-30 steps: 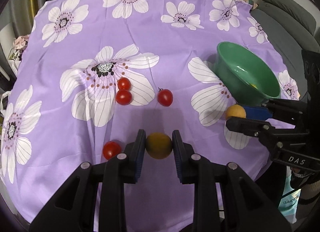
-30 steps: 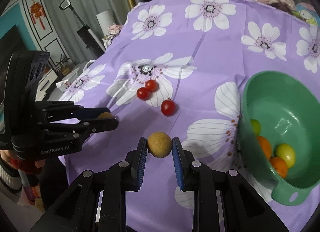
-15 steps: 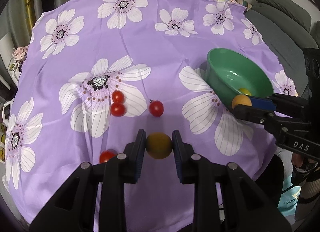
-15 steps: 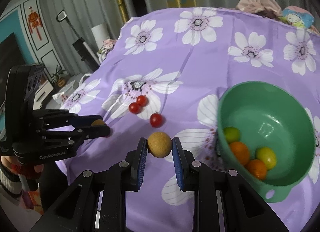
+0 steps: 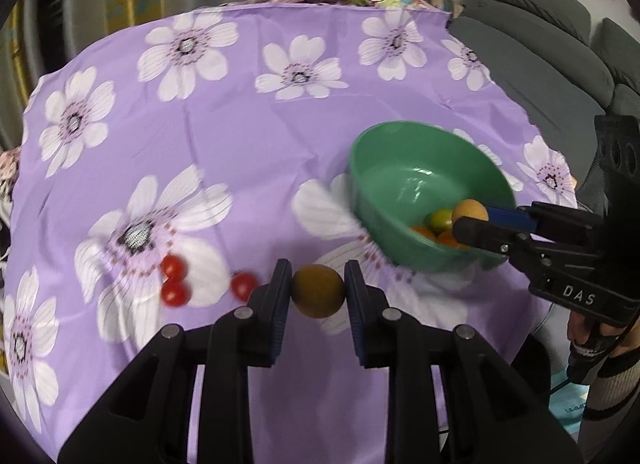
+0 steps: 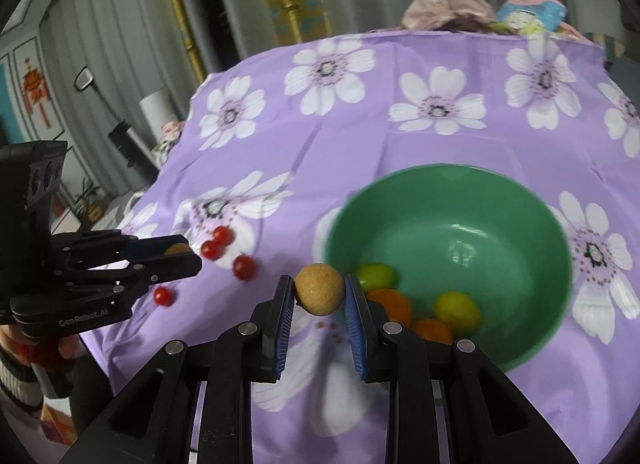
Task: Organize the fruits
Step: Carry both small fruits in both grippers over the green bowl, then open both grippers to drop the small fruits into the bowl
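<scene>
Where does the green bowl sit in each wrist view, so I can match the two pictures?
Left wrist view: the green bowl sits right of centre, beyond the left gripper, partly covered at its lower right by the right gripper.
Right wrist view: the green bowl fills the centre-right, just beyond the right gripper.
Shared landmark: the three red tomatoes on the white flower print.

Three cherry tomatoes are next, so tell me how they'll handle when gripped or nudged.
The cherry tomatoes look round and glossy, so they would probably roll across the purple cloth if nudged. Their thin, shiny skin suggests they may slip or split under hard squeezing; a gentle grip seems wise.
</scene>
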A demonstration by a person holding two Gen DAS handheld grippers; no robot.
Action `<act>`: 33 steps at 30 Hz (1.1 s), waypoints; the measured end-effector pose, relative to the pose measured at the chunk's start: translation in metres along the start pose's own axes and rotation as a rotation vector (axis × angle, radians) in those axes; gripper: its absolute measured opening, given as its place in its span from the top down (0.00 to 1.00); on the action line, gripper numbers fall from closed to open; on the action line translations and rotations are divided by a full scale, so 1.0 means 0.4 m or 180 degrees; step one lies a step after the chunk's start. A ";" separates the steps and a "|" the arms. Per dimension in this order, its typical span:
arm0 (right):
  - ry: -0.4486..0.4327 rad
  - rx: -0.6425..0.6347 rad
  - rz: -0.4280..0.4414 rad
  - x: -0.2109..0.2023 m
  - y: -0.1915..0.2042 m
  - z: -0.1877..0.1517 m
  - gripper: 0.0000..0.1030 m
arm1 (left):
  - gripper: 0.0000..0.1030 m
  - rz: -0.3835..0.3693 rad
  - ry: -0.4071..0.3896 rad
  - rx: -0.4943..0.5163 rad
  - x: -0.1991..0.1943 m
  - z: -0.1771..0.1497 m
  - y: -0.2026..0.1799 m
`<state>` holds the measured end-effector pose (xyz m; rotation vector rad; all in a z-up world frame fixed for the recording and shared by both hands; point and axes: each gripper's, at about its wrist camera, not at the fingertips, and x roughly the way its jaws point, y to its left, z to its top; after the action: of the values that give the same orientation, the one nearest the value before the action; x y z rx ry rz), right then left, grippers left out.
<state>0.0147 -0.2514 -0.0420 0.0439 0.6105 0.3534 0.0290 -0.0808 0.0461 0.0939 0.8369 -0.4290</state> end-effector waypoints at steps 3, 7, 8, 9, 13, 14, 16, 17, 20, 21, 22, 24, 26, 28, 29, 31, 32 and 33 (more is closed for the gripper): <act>-0.0056 0.0080 -0.0069 -0.008 -0.028 0.000 0.74 | 0.74 -0.0091 -0.0015 0.0055 0.020 0.025 -0.027; -0.0093 0.0171 -0.0185 -0.012 -0.063 -0.004 0.74 | 0.74 -0.0211 -0.0047 0.0081 0.045 0.052 -0.061; -0.0100 0.0201 -0.0200 -0.014 -0.072 -0.006 0.74 | 0.74 -0.0252 -0.0050 0.0078 0.055 0.062 -0.071; -0.0111 0.0233 -0.0217 -0.015 -0.081 -0.008 0.74 | 0.74 -0.0283 -0.0048 0.0083 0.061 0.067 -0.078; -0.0132 0.0314 -0.0309 -0.021 -0.113 -0.015 0.74 | 0.74 -0.0362 0.0005 0.0179 0.096 0.083 -0.118; -0.0130 0.0328 -0.0315 -0.021 -0.120 -0.016 0.74 | 0.74 -0.0382 0.0017 0.0216 0.105 0.087 -0.127; -0.0124 0.0344 -0.0350 -0.021 -0.131 -0.021 0.74 | 0.74 -0.0398 0.0031 0.0298 0.121 0.096 -0.146; -0.0115 0.0348 -0.0362 -0.020 -0.137 -0.022 0.73 | 0.74 -0.0391 0.0039 0.0355 0.131 0.100 -0.156; -0.0095 0.0352 -0.0359 -0.014 -0.142 -0.025 0.73 | 0.74 -0.0379 0.0093 0.0399 0.158 0.105 -0.170; -0.0087 0.0343 -0.0363 -0.011 -0.142 -0.025 0.73 | 0.74 -0.0383 0.0110 0.0401 0.168 0.105 -0.173; -0.0083 0.0324 -0.0380 -0.009 -0.140 -0.025 0.73 | 0.74 -0.0385 0.0121 0.0400 0.175 0.104 -0.171; -0.0067 0.0287 -0.0406 -0.003 -0.138 -0.026 0.73 | 0.74 -0.0390 0.0146 0.0405 0.189 0.104 -0.173; -0.0046 0.0260 -0.0435 0.002 -0.137 -0.027 0.73 | 0.74 -0.0382 0.0166 0.0417 0.199 0.103 -0.177; -0.0023 0.0255 -0.0439 0.008 -0.138 -0.027 0.73 | 0.74 -0.0369 0.0185 0.0423 0.203 0.102 -0.177; -0.0017 0.0257 -0.0437 0.009 -0.138 -0.028 0.73 | 0.74 -0.0363 0.0189 0.0432 0.205 0.100 -0.177; -0.0001 0.0267 -0.0427 0.012 -0.140 -0.029 0.73 | 0.74 -0.0356 0.0195 0.0435 0.207 0.098 -0.178; 0.0011 0.0275 -0.0429 0.014 -0.140 -0.029 0.73 | 0.74 -0.0347 0.0201 0.0437 0.210 0.098 -0.177; 0.0020 0.0283 -0.0436 0.015 -0.139 -0.028 0.73 | 0.74 -0.0341 0.0206 0.0435 0.211 0.096 -0.176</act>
<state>0.0303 -0.3024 -0.0627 0.0858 0.6317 0.1938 0.0772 -0.1825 0.0159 0.1907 0.8784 -0.5864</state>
